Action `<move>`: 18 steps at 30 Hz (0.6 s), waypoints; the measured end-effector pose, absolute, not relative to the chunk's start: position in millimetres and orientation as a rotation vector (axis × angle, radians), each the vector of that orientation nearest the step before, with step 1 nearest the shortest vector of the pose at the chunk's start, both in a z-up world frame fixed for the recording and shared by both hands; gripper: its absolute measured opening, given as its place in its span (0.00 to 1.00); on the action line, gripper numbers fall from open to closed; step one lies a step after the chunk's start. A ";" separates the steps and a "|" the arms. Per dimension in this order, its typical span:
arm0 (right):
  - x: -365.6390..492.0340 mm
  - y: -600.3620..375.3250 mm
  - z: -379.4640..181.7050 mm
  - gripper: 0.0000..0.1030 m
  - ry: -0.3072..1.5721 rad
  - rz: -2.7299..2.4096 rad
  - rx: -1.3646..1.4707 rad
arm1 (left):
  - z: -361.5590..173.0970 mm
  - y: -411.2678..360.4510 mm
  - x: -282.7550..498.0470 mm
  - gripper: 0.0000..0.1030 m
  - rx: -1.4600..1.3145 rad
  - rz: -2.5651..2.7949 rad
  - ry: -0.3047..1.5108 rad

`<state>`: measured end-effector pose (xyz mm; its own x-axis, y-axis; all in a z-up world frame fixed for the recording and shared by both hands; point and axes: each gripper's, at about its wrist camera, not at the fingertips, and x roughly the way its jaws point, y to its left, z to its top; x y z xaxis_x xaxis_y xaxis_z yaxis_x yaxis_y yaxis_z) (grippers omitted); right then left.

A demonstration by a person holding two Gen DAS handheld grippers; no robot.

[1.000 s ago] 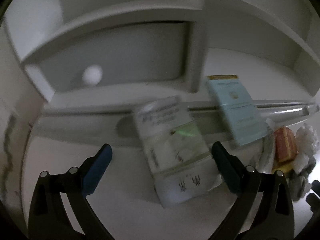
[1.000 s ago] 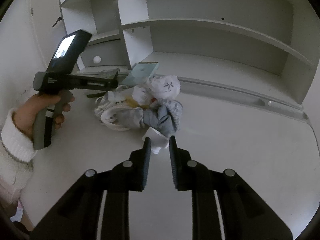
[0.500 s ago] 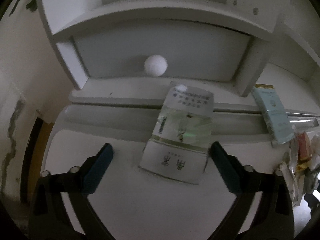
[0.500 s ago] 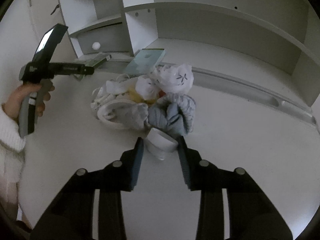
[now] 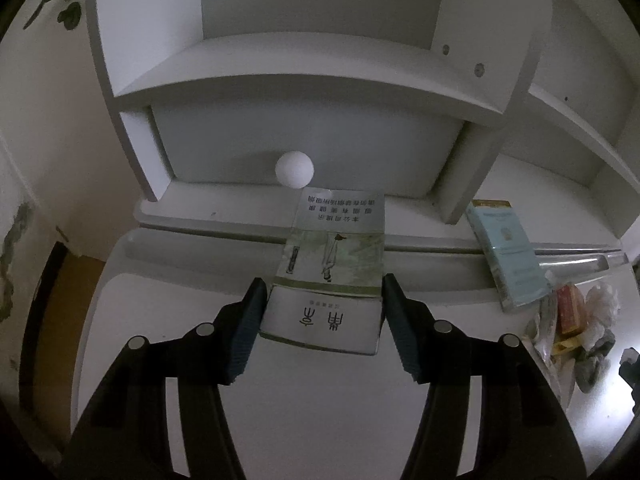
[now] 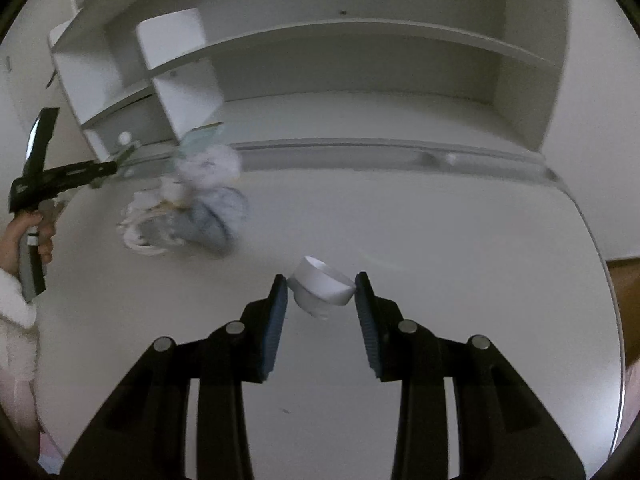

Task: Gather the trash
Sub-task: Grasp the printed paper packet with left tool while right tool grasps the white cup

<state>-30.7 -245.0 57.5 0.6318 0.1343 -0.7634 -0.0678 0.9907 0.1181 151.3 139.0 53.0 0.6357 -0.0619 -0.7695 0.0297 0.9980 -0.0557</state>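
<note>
Left gripper [image 5: 322, 312] pinches a flat glossy carton [image 5: 326, 300] that leans on the desk's [image 5: 320, 400] ledge. Right gripper [image 6: 321, 304] clamps a small white paper cup [image 6: 320, 286], tilted, above the smooth desk.

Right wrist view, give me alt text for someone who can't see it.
The right gripper has its fingers on either side of a small white paper cup above a white desk. A blurred heap of crumpled trash lies behind, left, below empty white shelves.
</note>
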 end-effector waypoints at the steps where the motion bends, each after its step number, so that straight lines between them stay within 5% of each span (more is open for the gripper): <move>1: -31.3 -246.0 55.8 0.34 0.880 0.111 0.083 | 54.9 134.2 147.4 0.56 -0.035 -0.054 0.882; 18: -40.4 -239.6 60.1 0.34 0.819 0.050 0.061 | 50.1 129.8 150.0 0.56 -0.028 -0.060 0.884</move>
